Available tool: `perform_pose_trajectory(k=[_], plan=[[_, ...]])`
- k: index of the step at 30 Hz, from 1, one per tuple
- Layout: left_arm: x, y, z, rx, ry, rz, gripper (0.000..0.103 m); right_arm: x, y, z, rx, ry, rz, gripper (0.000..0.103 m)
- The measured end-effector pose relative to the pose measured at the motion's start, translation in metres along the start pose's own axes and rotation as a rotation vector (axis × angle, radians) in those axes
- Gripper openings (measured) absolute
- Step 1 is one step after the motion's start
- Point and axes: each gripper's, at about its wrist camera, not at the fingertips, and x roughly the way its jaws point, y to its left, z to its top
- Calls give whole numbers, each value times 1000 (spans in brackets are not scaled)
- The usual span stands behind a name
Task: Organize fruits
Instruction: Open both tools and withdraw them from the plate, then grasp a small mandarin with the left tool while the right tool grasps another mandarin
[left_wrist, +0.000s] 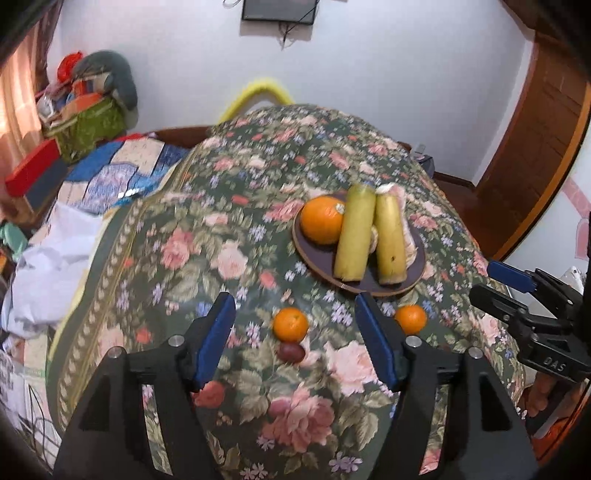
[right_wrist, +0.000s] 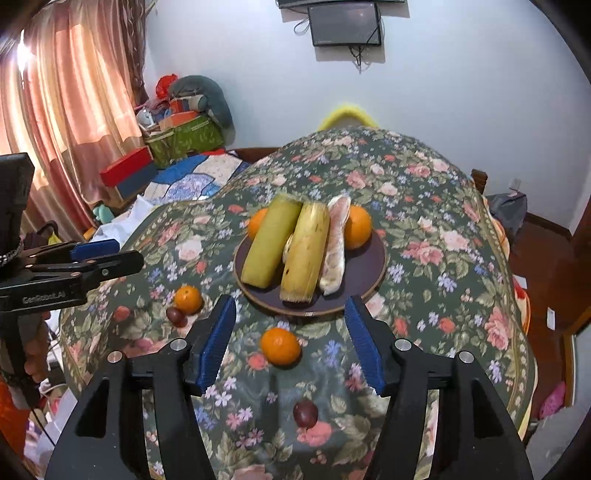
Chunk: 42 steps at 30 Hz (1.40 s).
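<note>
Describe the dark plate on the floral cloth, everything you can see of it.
The plate is round, shallow and dark purplish-brown with a thin lighter rim, sitting flat on the floral tablecloth. It looks smooth, maybe ceramic. On it lie two yellow-green cut stalks side by side, a pale peeled citrus segment and two oranges toward the back. A small mandarin lies on the cloth just off its near edge, apart from it. Neither gripper touches it.

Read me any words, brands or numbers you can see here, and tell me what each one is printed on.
"DAS": on the right gripper's black body, seen from the left wrist view.
"GenRobot.AI": on the left gripper's black body, seen from the right wrist view; slightly blurred.
Small tag on the plate rim: too small to read.
</note>
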Motion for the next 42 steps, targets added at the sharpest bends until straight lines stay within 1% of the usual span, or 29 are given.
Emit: perform_pose_trajectory(k=[5, 11, 17, 21, 26, 28, 32, 33, 34, 35, 36, 37, 42], plan=[[17, 6, -13, -13, 42, 2, 67, 14, 1, -13, 5, 45, -2, 58], [35, 8, -20, -7, 75, -5, 67, 35, -1, -27, 18, 105, 0, 58], [57, 6, -25, 11, 107, -7, 67, 53, 1, -33, 19, 145, 12, 58], [66, 4, -26, 24, 108, -5, 65, 62, 1, -34, 23, 157, 22, 58], [77, 4, -27, 32, 119, -11, 55, 69, 2, -36, 27, 169, 41, 56], [81, 3, -28, 36, 129, -20, 51, 72, 2, -37, 29, 178, 54, 49], [86, 3, -31, 36, 128, -22, 49, 76, 1, -38, 33, 185, 70, 43], [86, 2, -31, 37, 125, -19, 48, 77, 1, -37, 33, 185, 71, 39], [86, 2, -31, 36, 123, -18, 45, 77, 1, -37, 32, 186, 74, 37], [87, 2, -31, 35, 123, -18, 39, 77, 1, -37, 31, 184, 71, 34], [88, 2, -30, 34, 124, -17, 35, 77, 1, -36, 32, 182, 73, 34], [89, 2, -29, 31, 126, -16, 33, 77, 0, -36, 34, 181, 75, 34], [87, 0, -30, 38, 123, -20, 33, 72, -3, -36, 39, 167, 71, 34]])
